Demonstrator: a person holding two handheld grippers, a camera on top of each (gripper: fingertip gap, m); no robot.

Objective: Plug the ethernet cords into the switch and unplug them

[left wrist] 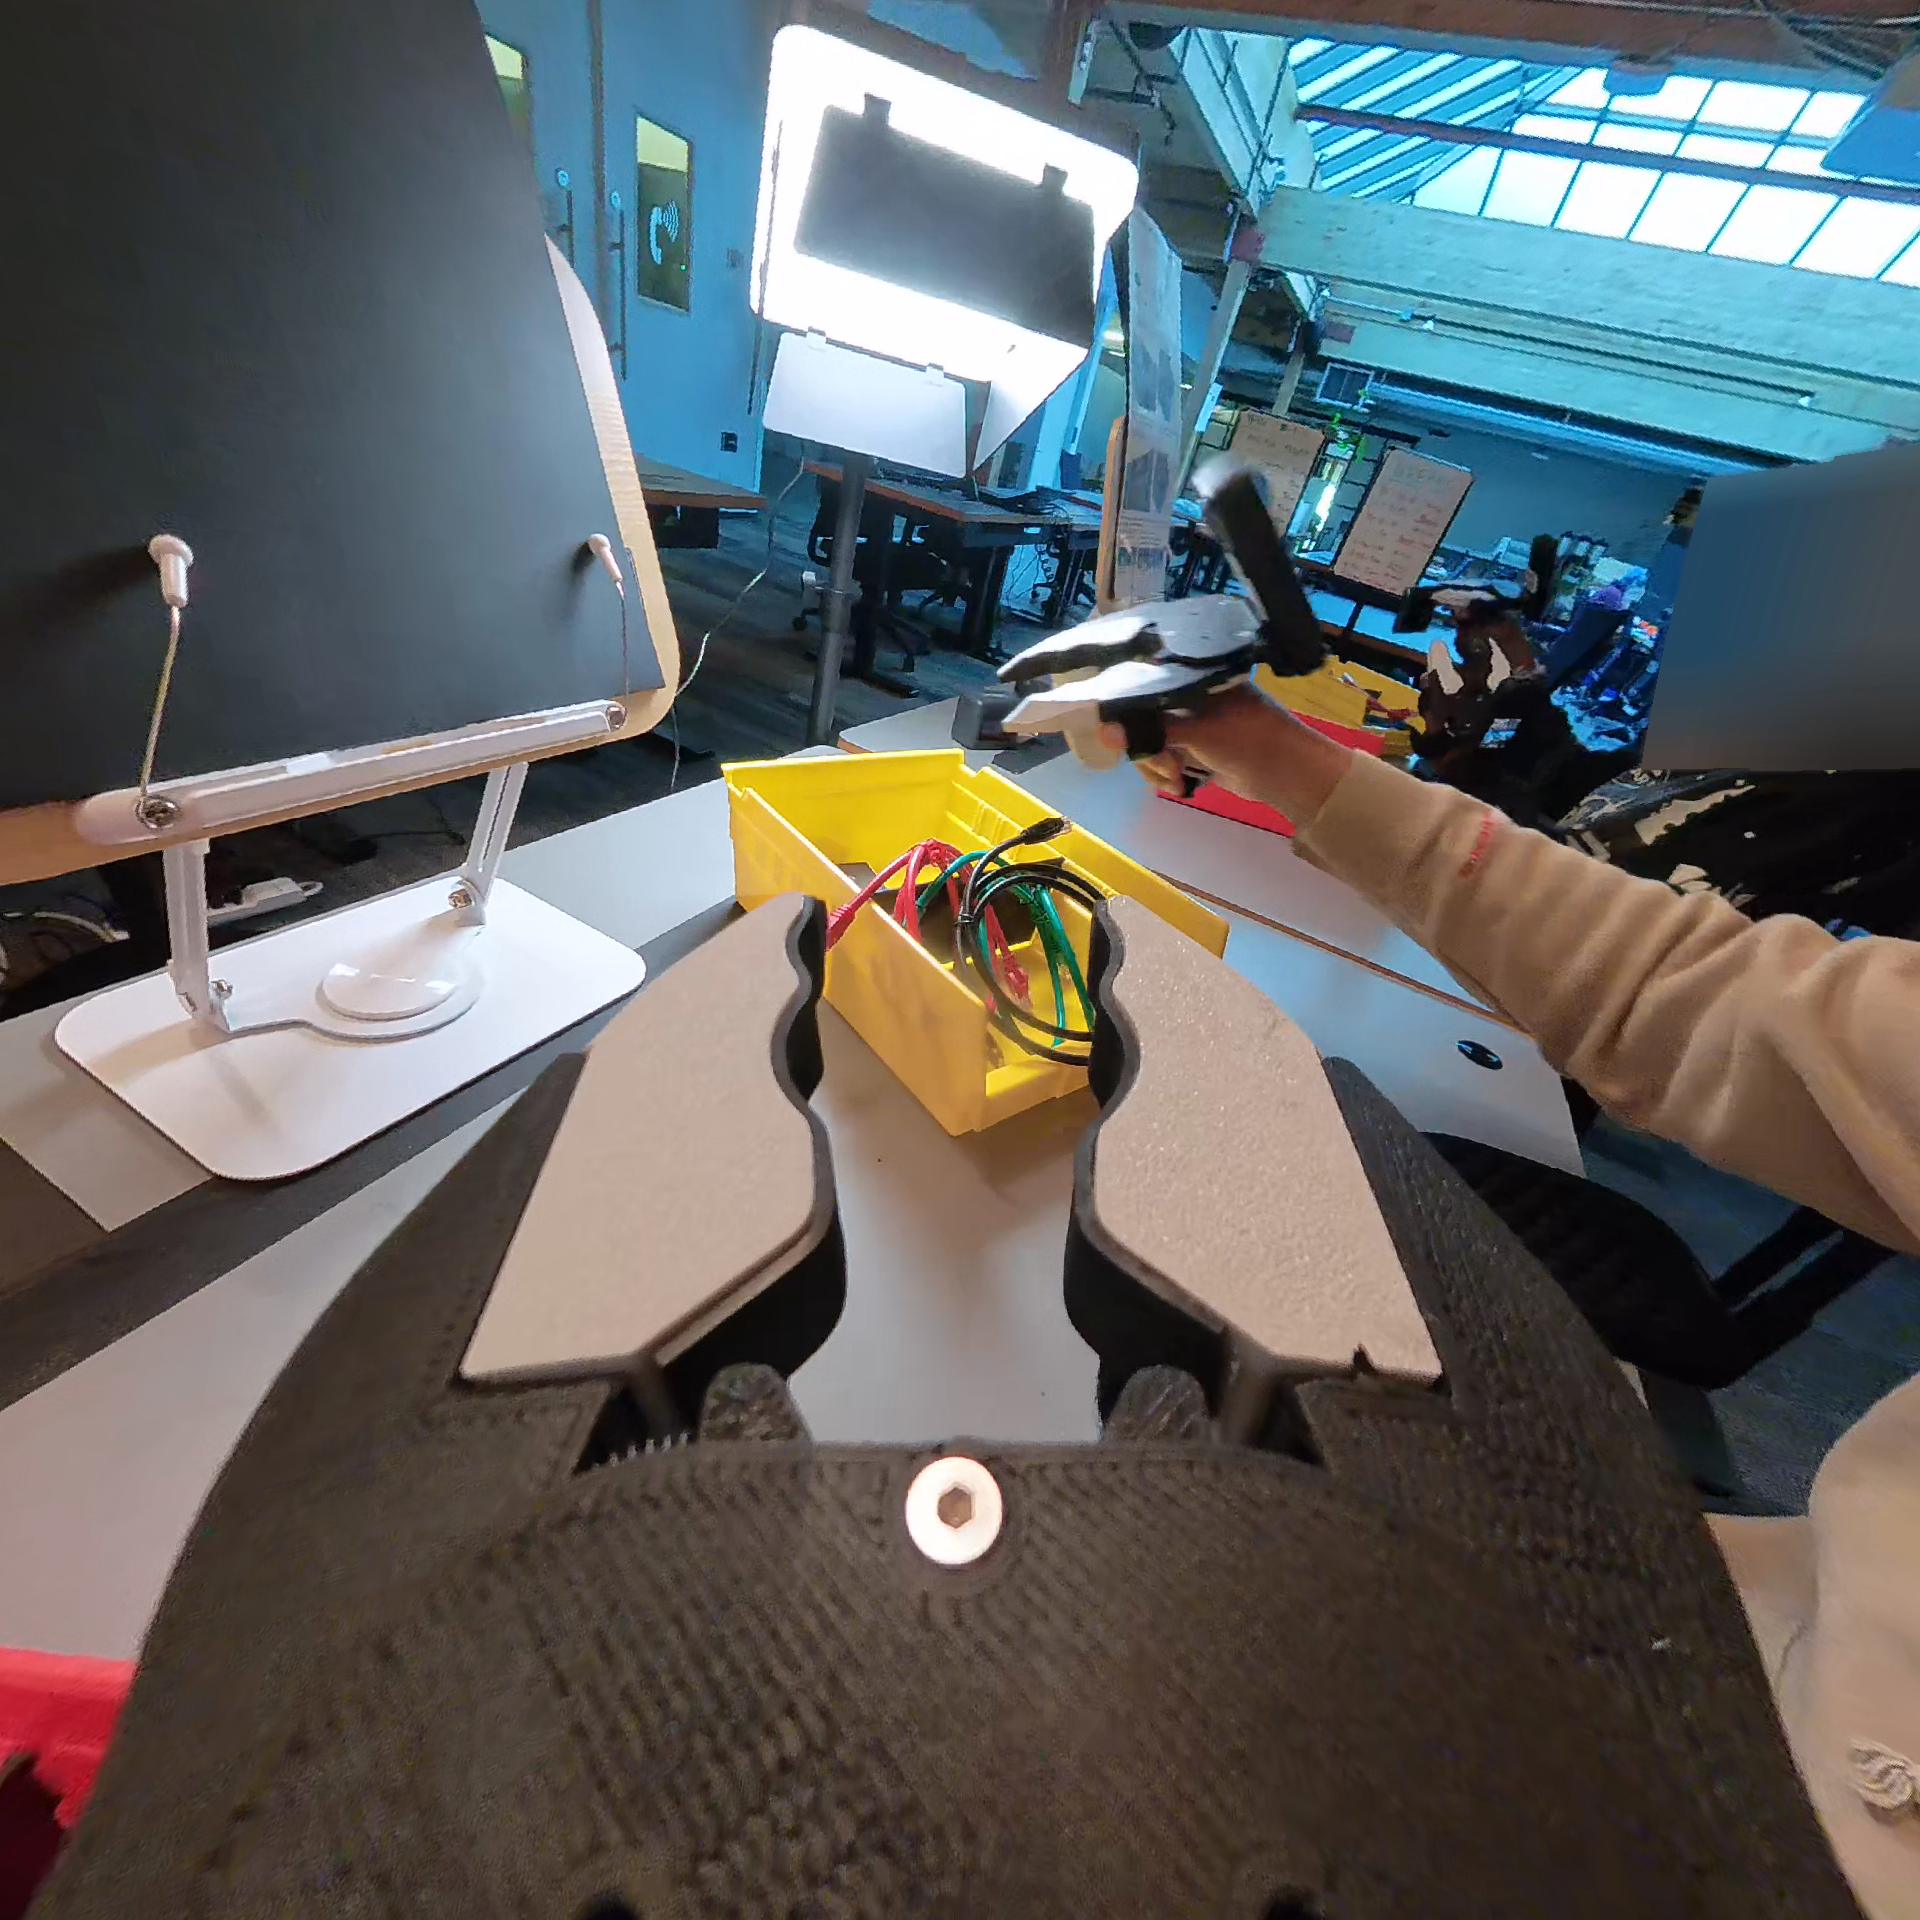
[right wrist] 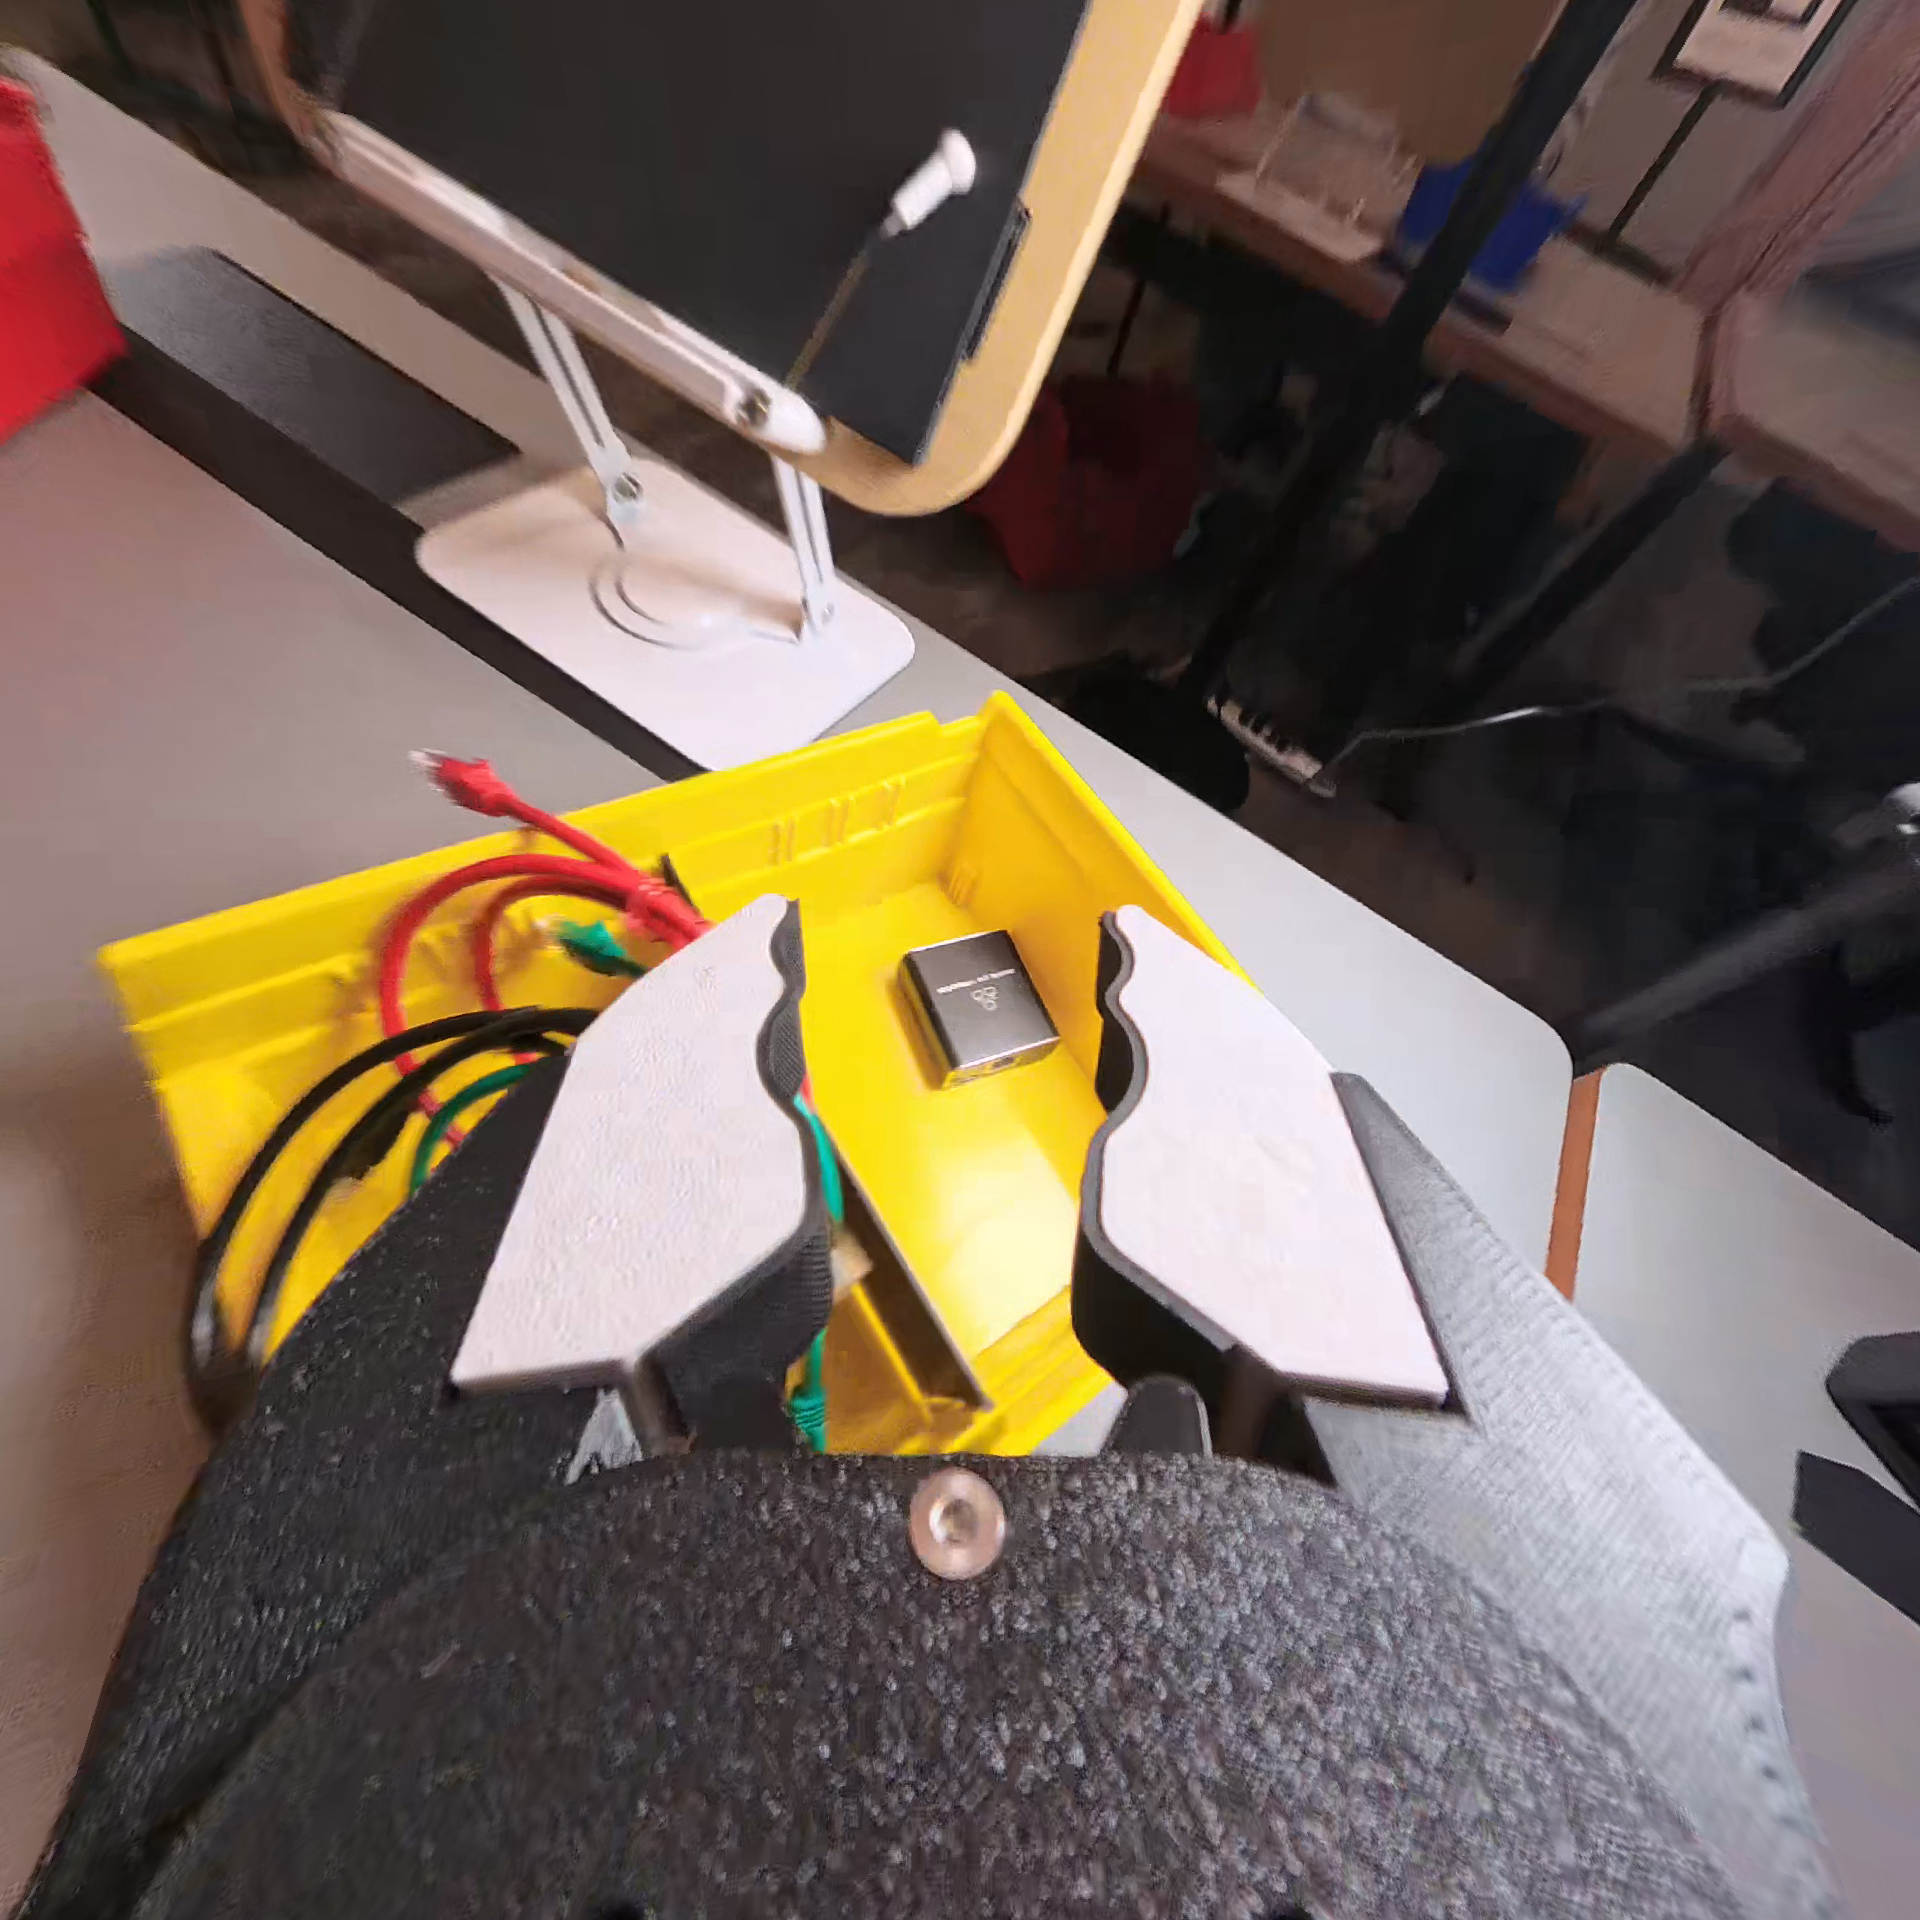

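A yellow bin (left wrist: pixel 894 1003) stands on the grey table and holds tangled red (left wrist: pixel 914 883), green (left wrist: pixel 1060 935) and black (left wrist: pixel 1039 857) ethernet cords. My left gripper (left wrist: pixel 951 935) is open and empty, held above the table just short of the bin. In the right wrist view the bin (right wrist: pixel 883 821) also holds a small black switch (right wrist: pixel 977 1023), lying loose with no cord in it. My right gripper (right wrist: pixel 951 935) is open and empty above the bin, the switch showing between its fingers. The red (right wrist: pixel 457 894), green (right wrist: pixel 597 945) and black (right wrist: pixel 416 1049) cords lie to its left. The right gripper (left wrist: pixel 1023 691) also shows in the left wrist view, held high behind the bin.
A white stand (left wrist: pixel 353 997) carrying a black board stands left of the bin, also in the right wrist view (right wrist: pixel 675 613). A red object (right wrist: pixel 42 260) sits at the far left. More bins (left wrist: pixel 1340 696) and a studio light (left wrist: pixel 935 229) are behind. A black chair (left wrist: pixel 1621 1247) is at the right. My right fingertips sit around 40 cm from my left ones.
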